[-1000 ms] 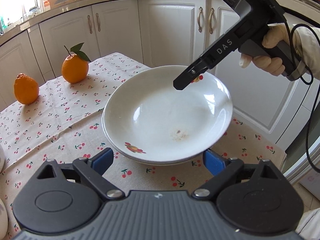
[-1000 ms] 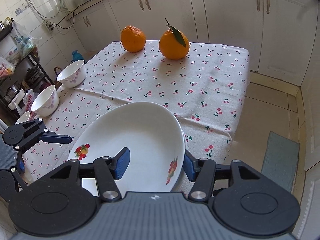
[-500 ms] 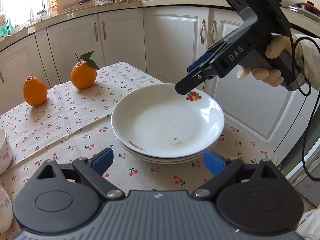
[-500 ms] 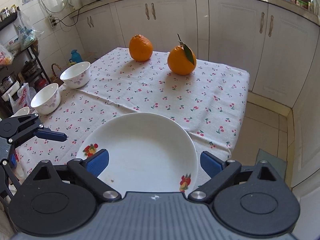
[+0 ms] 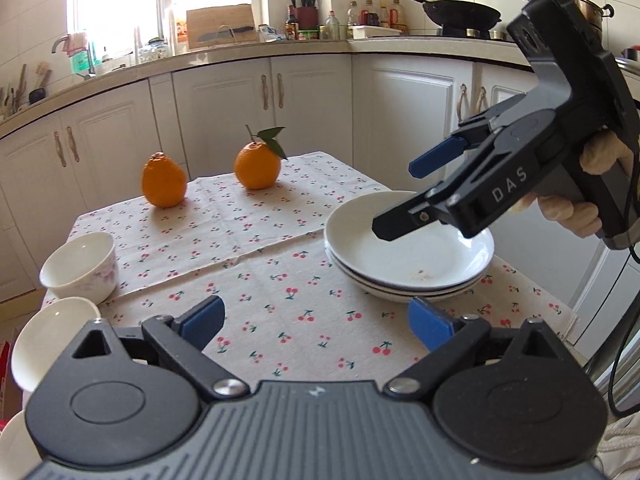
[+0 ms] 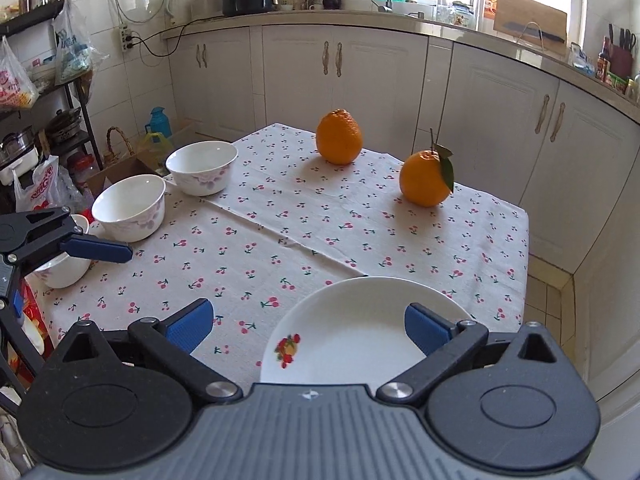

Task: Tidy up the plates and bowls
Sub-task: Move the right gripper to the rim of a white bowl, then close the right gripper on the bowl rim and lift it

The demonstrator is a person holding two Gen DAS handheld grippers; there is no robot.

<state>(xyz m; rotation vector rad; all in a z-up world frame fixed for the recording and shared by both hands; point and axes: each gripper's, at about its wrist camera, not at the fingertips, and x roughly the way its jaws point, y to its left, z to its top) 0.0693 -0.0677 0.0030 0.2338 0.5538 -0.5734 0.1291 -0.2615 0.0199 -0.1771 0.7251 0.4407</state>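
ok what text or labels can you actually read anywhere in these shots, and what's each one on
"DAS": white letters on the side of the right gripper, seen from the left wrist view.
Red print on the plastic bags beside the table: too blurred to read.
Labels on the countertop bottles: too small to read.

White capital letters reading "DAS" run along the black side of the right hand-held gripper (image 5: 404, 196), seen from the left wrist camera at the right of the scene, above the stacked plates. Printing in red shows on a plastic bag (image 6: 38, 188) at the far left in the right wrist view, but its characters are too blurred to read.
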